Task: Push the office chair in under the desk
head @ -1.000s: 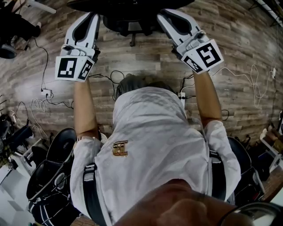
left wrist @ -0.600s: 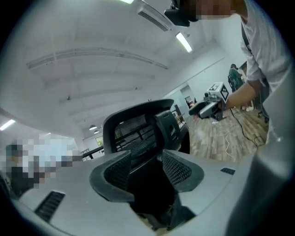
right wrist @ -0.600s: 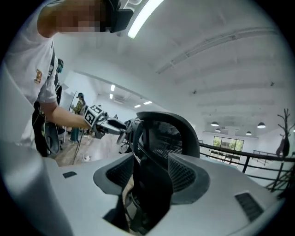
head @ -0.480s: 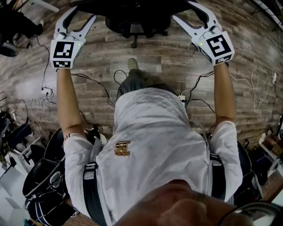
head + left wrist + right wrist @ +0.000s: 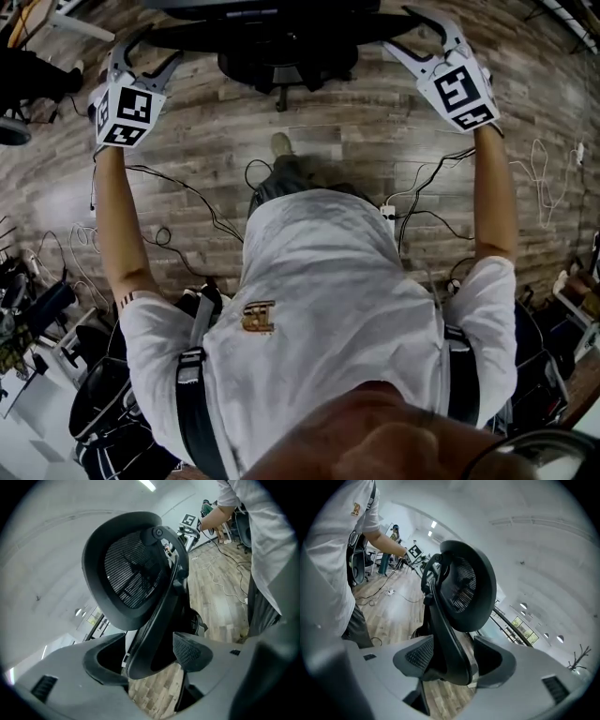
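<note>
The black mesh office chair (image 5: pixel 281 42) stands at the top of the head view, seen from behind. My left gripper (image 5: pixel 145 52) reaches to its left side and my right gripper (image 5: pixel 408 33) to its right side, arms stretched forward. In the left gripper view the chair's back frame (image 5: pixel 154 620) runs between the jaws of the left gripper (image 5: pixel 150 656). These jaws are opening, and the ribbed pad (image 5: pixel 190 653) stands clear of the frame. The right gripper (image 5: pixel 450 658) is also opening, with the back frame (image 5: pixel 447 634) between its jaws and a gap beside its pad (image 5: pixel 419 653).
Black cables (image 5: pixel 187 192) and a white power strip (image 5: pixel 387 214) lie on the wood floor (image 5: pixel 328 122) around my feet. Other dark chairs and gear (image 5: pixel 112 412) crowd the lower left. More equipment stands at the right edge (image 5: pixel 572 300).
Both grippers have spread apart and moved forward to the chair's two sides. Their jaws have gone from shut to wide apart around the back frame.
</note>
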Motion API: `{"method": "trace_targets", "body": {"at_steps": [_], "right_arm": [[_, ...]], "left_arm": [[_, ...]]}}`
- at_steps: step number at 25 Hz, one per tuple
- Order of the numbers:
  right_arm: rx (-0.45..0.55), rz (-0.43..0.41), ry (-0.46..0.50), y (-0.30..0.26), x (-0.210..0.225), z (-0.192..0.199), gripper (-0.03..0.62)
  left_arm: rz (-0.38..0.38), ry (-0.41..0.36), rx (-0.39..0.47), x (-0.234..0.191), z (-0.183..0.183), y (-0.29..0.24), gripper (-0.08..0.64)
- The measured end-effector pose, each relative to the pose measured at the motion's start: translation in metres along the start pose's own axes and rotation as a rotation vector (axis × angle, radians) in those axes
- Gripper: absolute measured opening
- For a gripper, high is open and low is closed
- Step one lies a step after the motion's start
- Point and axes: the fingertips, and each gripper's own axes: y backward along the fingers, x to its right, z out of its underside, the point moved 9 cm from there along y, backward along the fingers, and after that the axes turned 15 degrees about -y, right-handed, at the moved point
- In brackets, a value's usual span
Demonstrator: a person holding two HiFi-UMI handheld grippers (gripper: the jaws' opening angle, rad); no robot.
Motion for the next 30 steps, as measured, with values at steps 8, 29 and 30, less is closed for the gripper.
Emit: {"method": "trace_targets", "body": {"at_steps": [8, 29, 30], "right_arm": [[-0.148, -0.053, 0.09, -0.031, 0.012, 0.011, 0.249], [-0.298, -0.207, 0.27, -0.099, 0.033, 0.003, 0.144], [-0.3, -0.205, 0.27, -0.103, 0.033, 0.003, 0.144]], "left_arm": [[0.158, -0.079, -0.025, -0.01, 0.021, -0.034, 0.318], [0.396, -0.344, 0.134, -0.04, 0.053, -0.089, 0.139], [0.397, -0.345, 0.138, -0.041, 0.056, -0.091, 0.138]]}}
